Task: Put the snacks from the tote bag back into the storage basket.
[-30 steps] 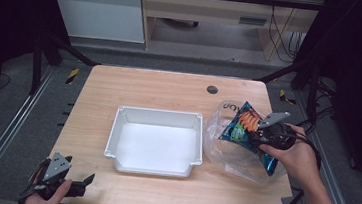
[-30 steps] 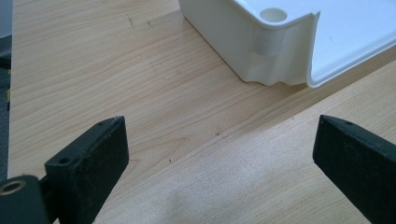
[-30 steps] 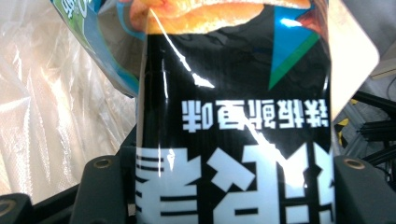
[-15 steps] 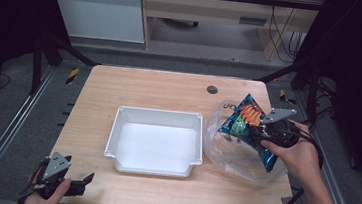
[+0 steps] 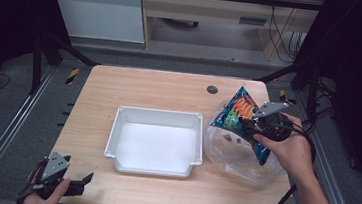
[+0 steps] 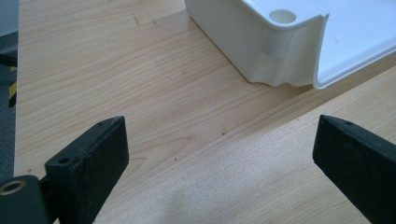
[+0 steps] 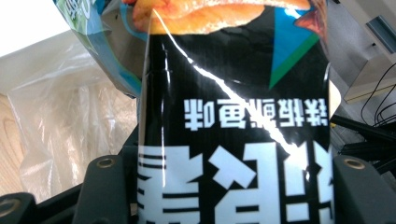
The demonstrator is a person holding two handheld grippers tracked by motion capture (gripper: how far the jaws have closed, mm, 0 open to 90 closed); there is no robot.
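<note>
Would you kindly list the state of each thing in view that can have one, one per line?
Snack bag: sealed, clamped in the right gripper, lifted and tilted above the plastic bag.
Clear plastic bag: crumpled, lying on the table, a few small items inside.
White bin: upright, empty.
Right gripper: shut on the snack bag.
Left gripper: open, empty, at the table's near left edge.

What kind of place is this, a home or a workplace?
Probably a lab or test workspace: a bare wooden table inside a dark metal frame, loose cables behind, and handheld grippers.
</note>
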